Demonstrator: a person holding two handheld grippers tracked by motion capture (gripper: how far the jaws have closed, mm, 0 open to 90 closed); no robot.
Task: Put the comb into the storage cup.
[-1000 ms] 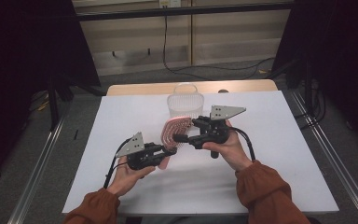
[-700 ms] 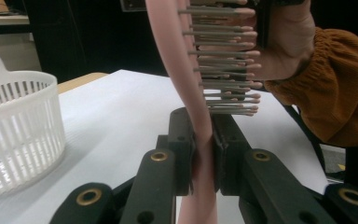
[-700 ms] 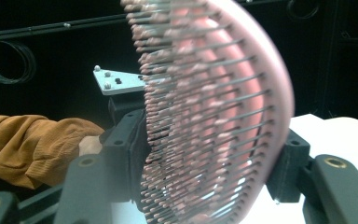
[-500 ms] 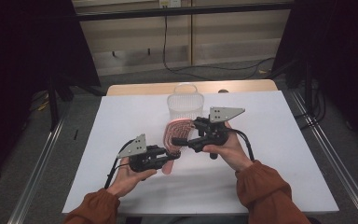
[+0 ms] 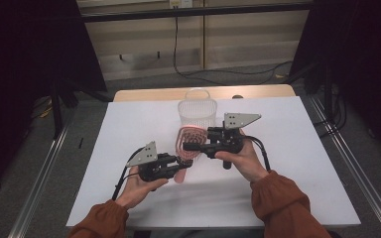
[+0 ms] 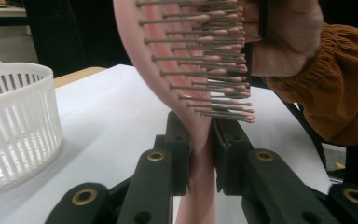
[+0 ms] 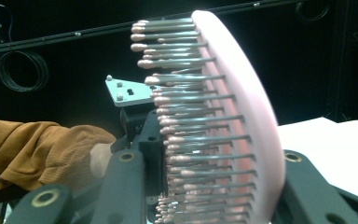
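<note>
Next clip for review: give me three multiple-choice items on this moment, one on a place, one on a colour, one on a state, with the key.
1. Where does the white basket stand?
A. On the table, beyond the hairbrush
B. On the floor
C. In the person's lap

2. What colour is the hairbrush?
A. Blue
B. Pink
C. Green

3. What does the left gripper do?
A. Hangs open over the basket
B. Lies unheld on the table
C. Clamps the hairbrush's handle

Key: 1 A, the high view shows it past the brush, near the far edge. 2 B, pink body in all views. 3 C, the left gripper view shows both fingers pressed on the handle.
</note>
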